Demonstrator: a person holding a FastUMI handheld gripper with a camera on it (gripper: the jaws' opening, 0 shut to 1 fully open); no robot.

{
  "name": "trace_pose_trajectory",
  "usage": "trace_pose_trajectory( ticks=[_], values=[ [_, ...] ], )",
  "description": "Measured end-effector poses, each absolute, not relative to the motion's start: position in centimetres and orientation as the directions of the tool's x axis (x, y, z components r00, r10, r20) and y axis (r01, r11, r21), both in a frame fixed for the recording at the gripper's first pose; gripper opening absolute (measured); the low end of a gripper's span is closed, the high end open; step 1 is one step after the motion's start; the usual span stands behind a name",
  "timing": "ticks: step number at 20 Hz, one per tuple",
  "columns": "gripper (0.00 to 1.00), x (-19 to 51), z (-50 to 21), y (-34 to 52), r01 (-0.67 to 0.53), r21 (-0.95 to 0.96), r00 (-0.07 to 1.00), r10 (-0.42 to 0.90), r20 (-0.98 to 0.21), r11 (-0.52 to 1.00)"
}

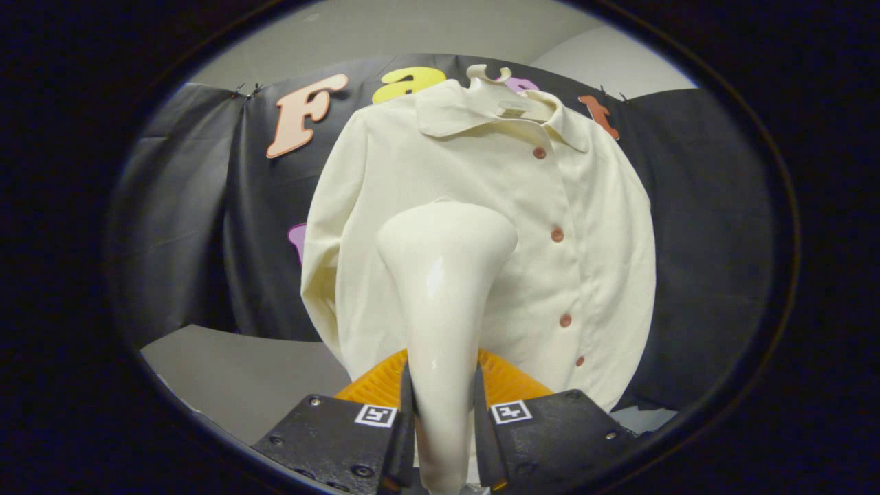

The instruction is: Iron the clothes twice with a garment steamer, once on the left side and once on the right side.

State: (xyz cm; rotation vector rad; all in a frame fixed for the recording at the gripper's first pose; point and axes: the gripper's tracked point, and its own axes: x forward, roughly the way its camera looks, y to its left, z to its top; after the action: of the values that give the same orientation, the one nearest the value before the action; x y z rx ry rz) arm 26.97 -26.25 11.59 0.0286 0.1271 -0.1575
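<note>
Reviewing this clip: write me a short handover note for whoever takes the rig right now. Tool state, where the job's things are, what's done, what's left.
Tool: shut on the garment steamer, both fingers pressing on its cream handle.
Steamer: held upright, its wide head raised in front of the shirt's lower middle; contact with the cloth cannot be told.
Shirt: cream, buttoned, on a hanger against the black booth wall, just beyond the steamer.
Done: steamer picked up and brought to the shirt.
Left: nothing here shows a finished pass, so treat both the left-side and right-side strokes as still to do.
</note>
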Motion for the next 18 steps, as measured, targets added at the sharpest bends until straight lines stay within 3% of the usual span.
trace_pose_trajectory(
  ticks=[18],
  values=[
    [0.36,24.7,-2.8,-24.6,0.124,-0.036,0.972,-0.129,-0.197,0.992]
  ],
)
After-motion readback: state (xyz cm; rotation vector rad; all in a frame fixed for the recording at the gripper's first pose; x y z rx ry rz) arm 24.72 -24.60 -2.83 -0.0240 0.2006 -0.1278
